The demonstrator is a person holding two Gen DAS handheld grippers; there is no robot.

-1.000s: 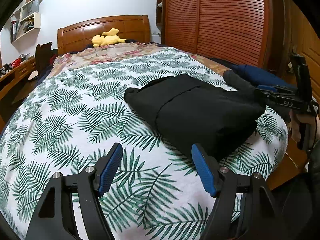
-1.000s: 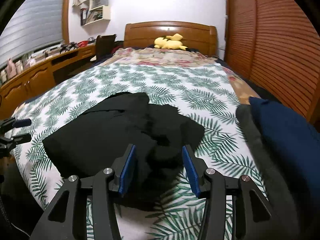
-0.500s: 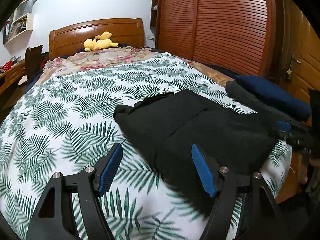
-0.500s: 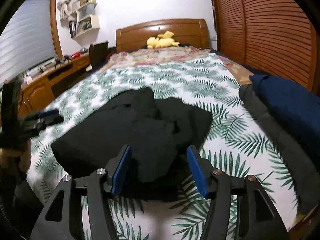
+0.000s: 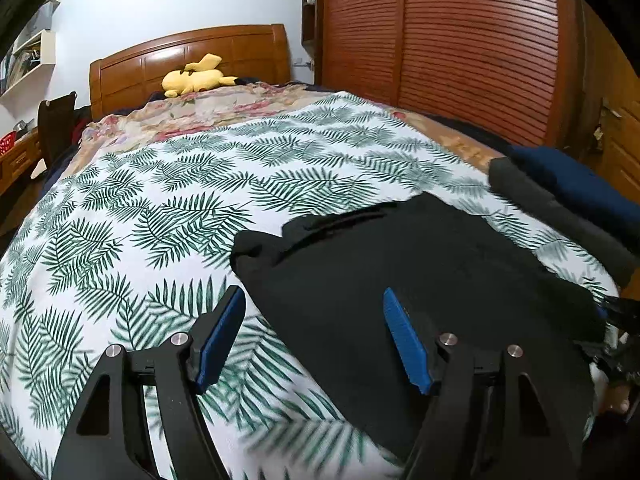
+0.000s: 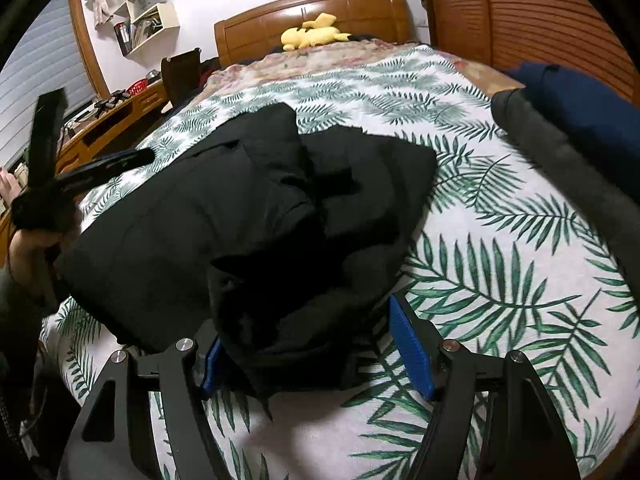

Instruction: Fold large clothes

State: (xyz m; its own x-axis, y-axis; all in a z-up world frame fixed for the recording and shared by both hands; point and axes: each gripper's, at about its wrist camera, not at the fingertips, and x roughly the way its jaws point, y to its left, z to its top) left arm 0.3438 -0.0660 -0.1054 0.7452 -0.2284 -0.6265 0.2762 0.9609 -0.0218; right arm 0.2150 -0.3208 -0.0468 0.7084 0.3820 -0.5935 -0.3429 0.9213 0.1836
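A black folded garment (image 5: 420, 272) lies on the leaf-print bedspread (image 5: 180, 208) near the foot of the bed. My left gripper (image 5: 312, 294) hovers open over the garment's left edge; bedspread shows under one blue pad (image 5: 218, 340) and black cloth under the other, with nothing held. In the right wrist view the same garment (image 6: 240, 208) bulges up between the fingers of my right gripper (image 6: 304, 322). Its jaws are opening and stand wide. The right pad (image 6: 410, 348) is free of the cloth, and the left pad is partly hidden behind a fold.
A dark grey garment (image 6: 560, 168) and a navy one (image 6: 580, 92) lie stacked along the bed's right edge. A yellow plush toy (image 5: 196, 78) rests by the wooden headboard (image 5: 192, 56). Louvred wardrobe doors (image 5: 460, 40) stand right; a desk (image 6: 104, 120) stands left.
My left gripper has slid right, from over bare bedspread to the black garment's edge. My right gripper's jaws have widened, and it has dropped lower and rolled over the garment's near end.
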